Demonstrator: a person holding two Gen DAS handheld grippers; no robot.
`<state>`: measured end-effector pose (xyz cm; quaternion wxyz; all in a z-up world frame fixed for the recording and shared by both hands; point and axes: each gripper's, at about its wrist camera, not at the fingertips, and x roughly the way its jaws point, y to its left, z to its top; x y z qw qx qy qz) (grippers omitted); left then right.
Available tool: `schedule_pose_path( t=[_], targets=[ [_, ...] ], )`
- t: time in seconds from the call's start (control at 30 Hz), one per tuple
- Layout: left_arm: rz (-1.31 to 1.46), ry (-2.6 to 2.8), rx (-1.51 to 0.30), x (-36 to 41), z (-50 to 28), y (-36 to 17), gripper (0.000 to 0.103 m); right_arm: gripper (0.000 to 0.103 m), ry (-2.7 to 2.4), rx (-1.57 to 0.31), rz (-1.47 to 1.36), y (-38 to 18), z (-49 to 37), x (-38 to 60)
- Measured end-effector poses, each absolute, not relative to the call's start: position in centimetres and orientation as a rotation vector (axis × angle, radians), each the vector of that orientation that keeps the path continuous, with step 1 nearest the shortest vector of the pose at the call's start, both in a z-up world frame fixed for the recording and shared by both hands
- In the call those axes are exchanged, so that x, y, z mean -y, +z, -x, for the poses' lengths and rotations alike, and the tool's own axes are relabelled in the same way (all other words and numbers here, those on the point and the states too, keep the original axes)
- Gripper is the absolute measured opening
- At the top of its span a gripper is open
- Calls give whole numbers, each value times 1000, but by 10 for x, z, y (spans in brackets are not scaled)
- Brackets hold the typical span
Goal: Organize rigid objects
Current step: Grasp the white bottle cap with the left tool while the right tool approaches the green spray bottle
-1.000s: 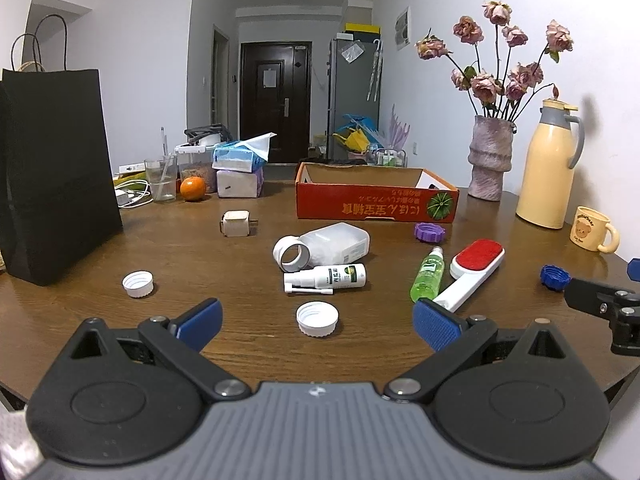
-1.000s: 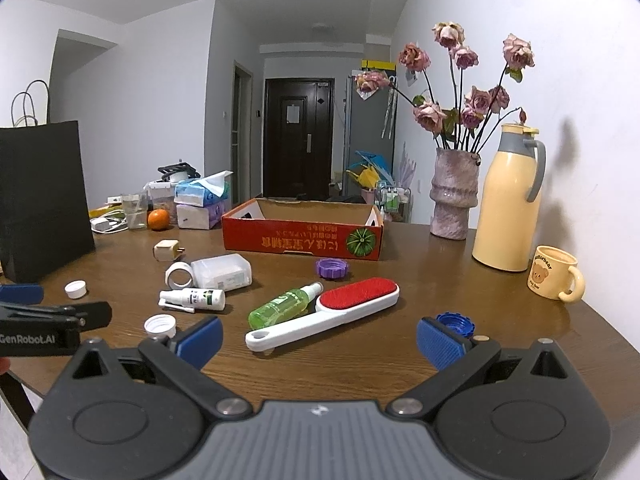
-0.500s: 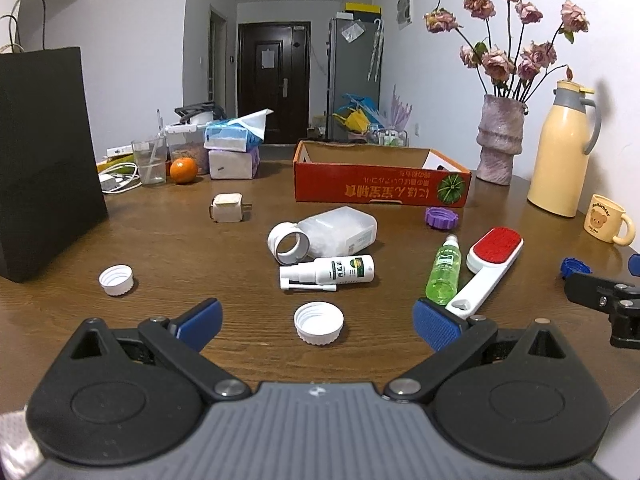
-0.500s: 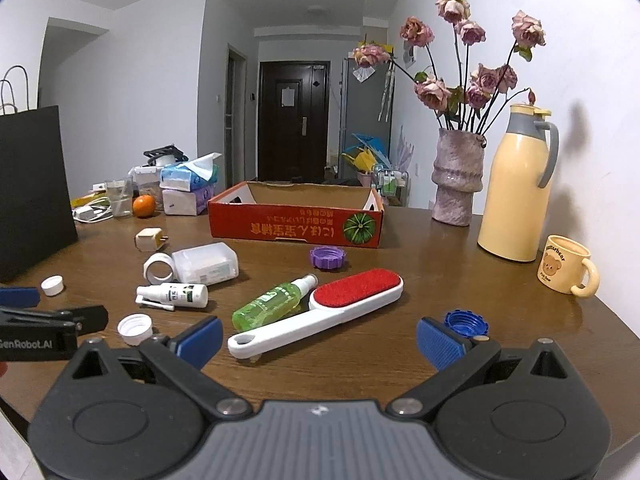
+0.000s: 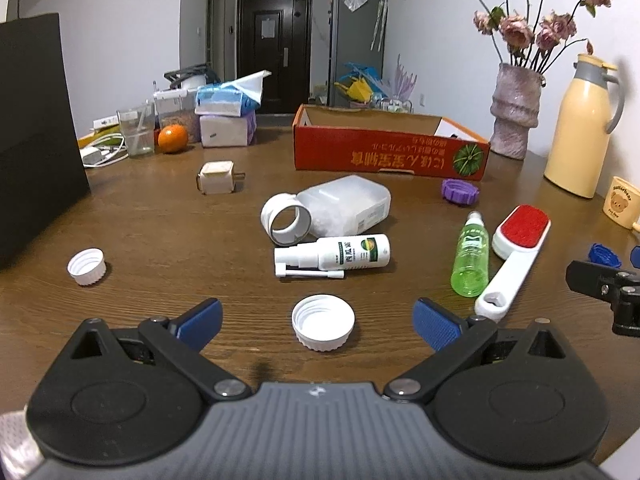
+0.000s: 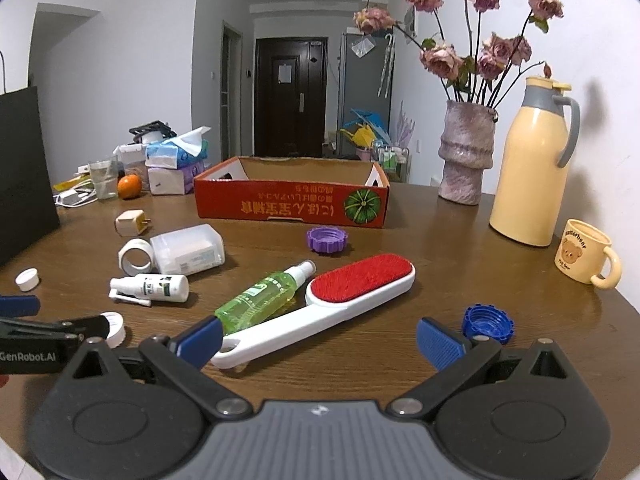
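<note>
Your left gripper [image 5: 318,318] and right gripper [image 6: 318,338] hang apart, empty. Nothing is boxed yet. Next, straddle the near cap [image 5: 323,322] and close.

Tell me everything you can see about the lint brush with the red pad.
The lint brush is white plastic with a long oval red bristle pad at its far end and a handle ending in a hanging hole. It lies flat on the wooden table, pad up, handle toward the right gripper, whose jaws stand open. The green spray bottle lies against its left side. Nothing grips it.
</note>
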<state>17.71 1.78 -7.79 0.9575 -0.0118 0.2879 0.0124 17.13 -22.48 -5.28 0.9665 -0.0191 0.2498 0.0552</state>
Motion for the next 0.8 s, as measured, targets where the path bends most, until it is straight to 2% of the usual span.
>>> schedule_pose_path(
  t=[0.17, 0.3, 0.5, 0.6, 0.67, 0.8],
  targets=[
    [33, 33, -620, -20, -193, -87, 103, 103, 107, -533, 37, -60, -189, 222],
    [35, 29, -650, -21, -203, -93, 97, 103, 106, -551, 38, -64, -200, 221],
    [45, 17, -682, -21, -215, -100, 76, 103, 102, -566, 37, -69, -214, 219],
    [38, 8, -685, -20, -217, -101, 61, 103, 102, -572, 37, -70, -219, 219],
    [32, -7, -682, -18, -216, -101, 42, 103, 102, -574, 38, -71, -222, 218],
    [30, -30, -680, -17, -215, -100, 41, 103, 106, -575, 39, -71, -226, 216]
  ],
)
